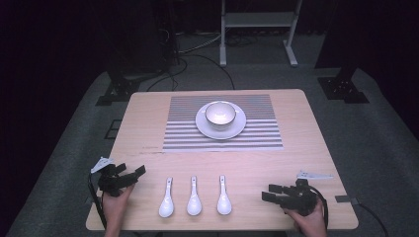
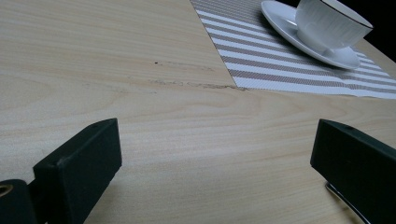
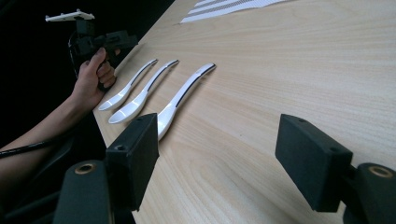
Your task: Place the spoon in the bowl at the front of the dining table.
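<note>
A white bowl stands on a white saucer on a striped placemat at the far middle of the wooden table. Three white spoons lie side by side near the front edge: left spoon, middle spoon, right spoon. My left gripper rests at the front left, open, its jaws wide over bare wood. At the front right my right gripper points left toward the spoons and is open with nothing between its jaws. The nearest spoon lies just beyond its left jaw.
The bowl and placemat lie ahead and to the right of the left gripper. The other hand and its gripper sit past the spoons at the table's edge. White rack legs and black stand feet are on the floor behind.
</note>
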The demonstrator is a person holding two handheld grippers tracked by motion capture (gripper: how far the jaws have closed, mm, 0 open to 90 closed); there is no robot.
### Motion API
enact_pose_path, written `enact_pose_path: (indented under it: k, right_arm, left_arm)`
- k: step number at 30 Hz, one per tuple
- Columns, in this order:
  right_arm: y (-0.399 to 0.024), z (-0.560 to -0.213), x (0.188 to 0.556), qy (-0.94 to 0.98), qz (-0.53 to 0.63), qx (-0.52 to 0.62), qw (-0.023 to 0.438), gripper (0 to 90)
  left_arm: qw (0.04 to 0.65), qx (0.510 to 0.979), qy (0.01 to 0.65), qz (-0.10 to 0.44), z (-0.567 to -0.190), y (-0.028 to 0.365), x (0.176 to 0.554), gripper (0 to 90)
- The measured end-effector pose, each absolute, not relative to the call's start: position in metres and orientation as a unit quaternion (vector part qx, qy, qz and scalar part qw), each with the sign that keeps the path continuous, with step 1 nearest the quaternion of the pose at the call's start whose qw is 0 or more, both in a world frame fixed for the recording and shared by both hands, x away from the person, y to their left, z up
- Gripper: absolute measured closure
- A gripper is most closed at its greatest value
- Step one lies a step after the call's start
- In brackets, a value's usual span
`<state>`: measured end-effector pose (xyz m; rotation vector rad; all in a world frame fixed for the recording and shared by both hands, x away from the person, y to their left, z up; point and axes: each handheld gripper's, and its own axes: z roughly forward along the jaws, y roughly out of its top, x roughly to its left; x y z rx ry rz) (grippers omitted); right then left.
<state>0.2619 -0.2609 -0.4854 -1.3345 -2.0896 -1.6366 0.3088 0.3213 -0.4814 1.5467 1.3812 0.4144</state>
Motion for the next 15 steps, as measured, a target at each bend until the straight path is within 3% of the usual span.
enact_pose_path:
  k: [15]
  right_arm:
    - [-0.250, -0.481, 0.267, -0.710, -0.539, -0.441, 0.098, 29.0]
  left_arm:
    - [0.491, 0.638, 0.568, 0.172, -0.481, 0.321, 0.309, 0.5]
